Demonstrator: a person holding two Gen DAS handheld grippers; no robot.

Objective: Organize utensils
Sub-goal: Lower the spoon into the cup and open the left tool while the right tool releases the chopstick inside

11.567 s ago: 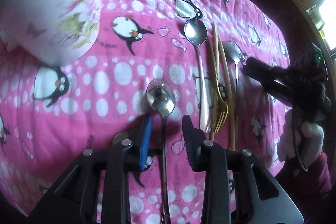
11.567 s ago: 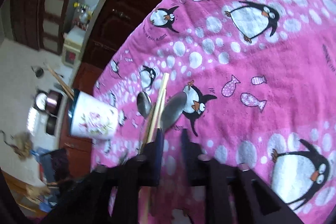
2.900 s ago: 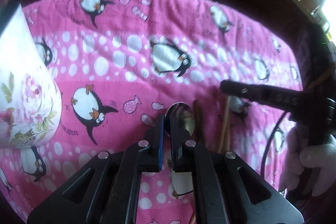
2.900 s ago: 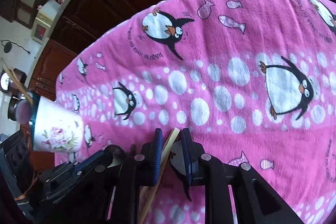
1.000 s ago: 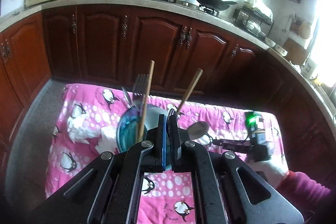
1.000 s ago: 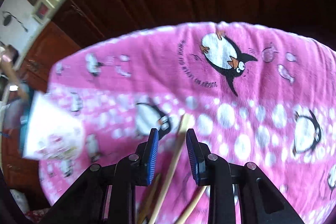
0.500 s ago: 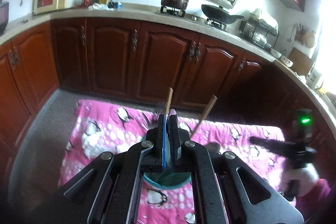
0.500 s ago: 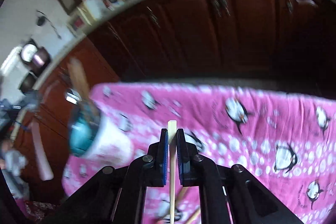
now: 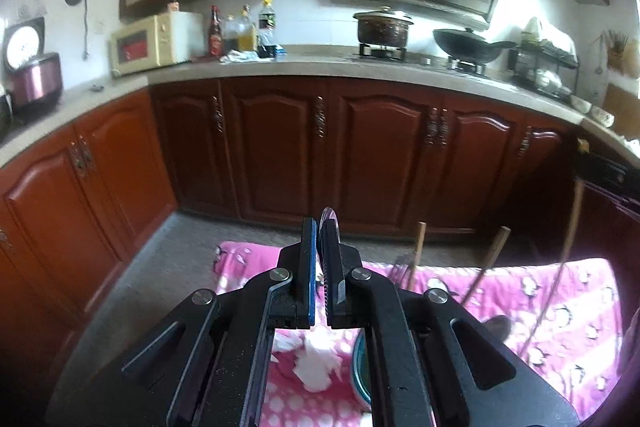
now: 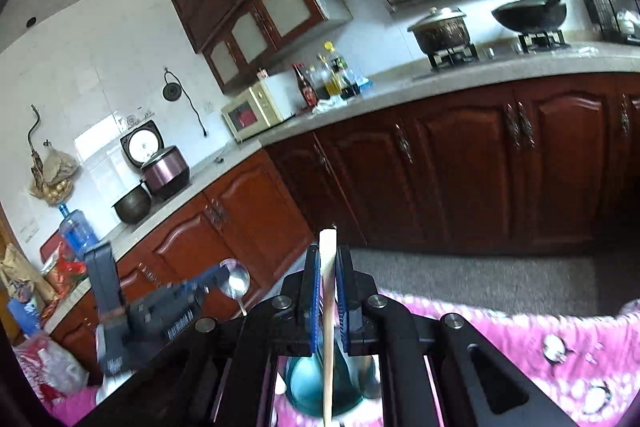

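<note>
Utensils were split between the two claws and the cup. In the left wrist view, the left gripper was clamped on a spoon, whose thin bowl edge stood above the pads. Beyond it, wooden chopsticks and a fork rose from behind the gripper body, over the pink penguin cloth. A teal cup rim showed just under the right finger. Brown cabinets and a counter filled the background.

In the right wrist view, the right gripper was squeezed on one pale chopstick, standing upright. The teal cup lay directly below. At left, the other gripper held its spoon near.
</note>
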